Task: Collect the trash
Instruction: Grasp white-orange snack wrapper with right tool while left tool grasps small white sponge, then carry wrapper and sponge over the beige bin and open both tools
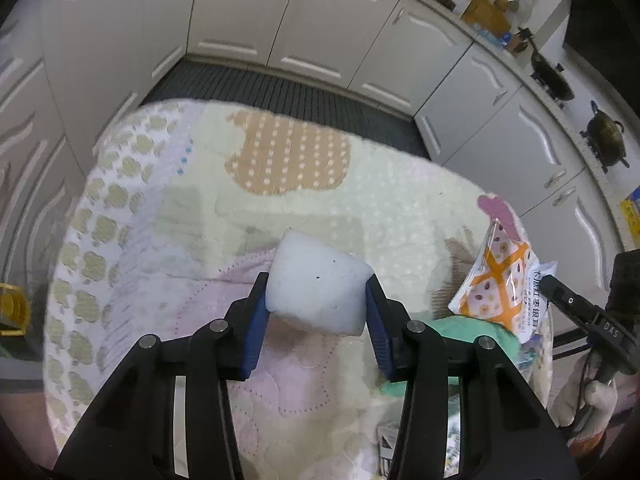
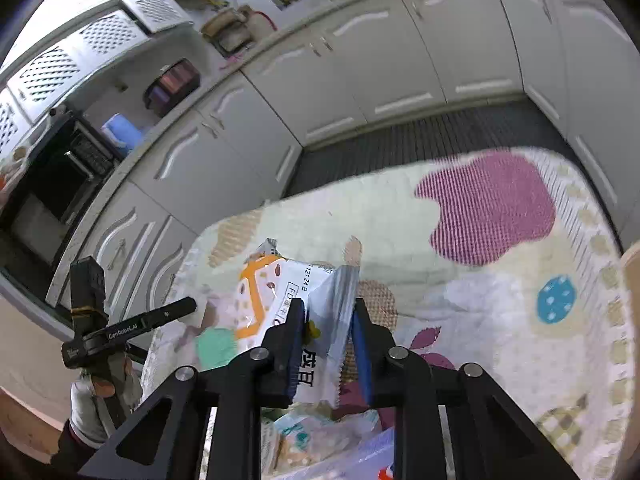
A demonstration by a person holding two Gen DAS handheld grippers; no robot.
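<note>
White foam block point(image 1: 318, 280): lower centre of left wrist view, pinched between blue pads of left gripper point(image 1: 318, 294), jaws part closed against its sides. Orange-and-white printed plastic snack wrapper point(image 2: 280, 300): lower centre of right wrist view, crumpled, clamped in right gripper point(image 2: 326, 320), jaws nearly together. Pastel patchwork quilted cloth point(image 1: 280, 208): beneath both. White kitchen cabinets point(image 1: 328, 28): upper frame. Gloved hand point(image 1: 588, 400): lower right.

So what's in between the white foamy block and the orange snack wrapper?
Only bare patterned blanket, seen in the left wrist view. The white block and the orange wrapper stay apart, each pinched by its own fingers.
</note>
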